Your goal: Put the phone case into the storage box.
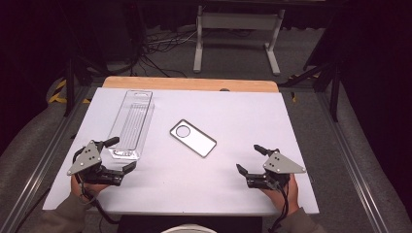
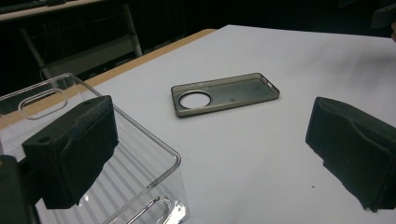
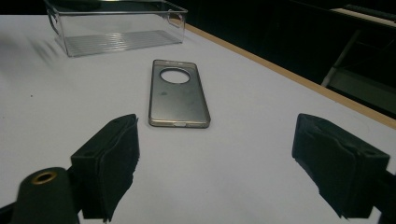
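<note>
I have the phone case [image 1: 193, 138] as my landmark: it lies flat on the white table [image 1: 243, 116], roughly at the middle, its round camera hole turned toward the far left and its open side facing up. My left gripper [image 1: 122, 155] sits to the near left of the case, well apart from it, with its jaws spread wide and nothing between them; in the left gripper view the case [image 2: 225, 94] lies ahead across bare table between the two black pads. My right gripper [image 1: 248, 159] sits to the near right of the case, also well apart, jaws wide open and empty; in the right gripper view the case [image 3: 179, 93] lies straight ahead, its short end toward me, just past the gap between the pads. Left of the case stands a clear plastic tray [image 1: 130, 121], long and narrow, running from the far edge toward my left gripper; its near end is just beside that gripper's far jaw, and in the left gripper view the tray [image 2: 154, 158] sits behind the left pad. I cannot tell whether that jaw touches the tray. Both of my hands rest low at the near edge of the table.
</note>
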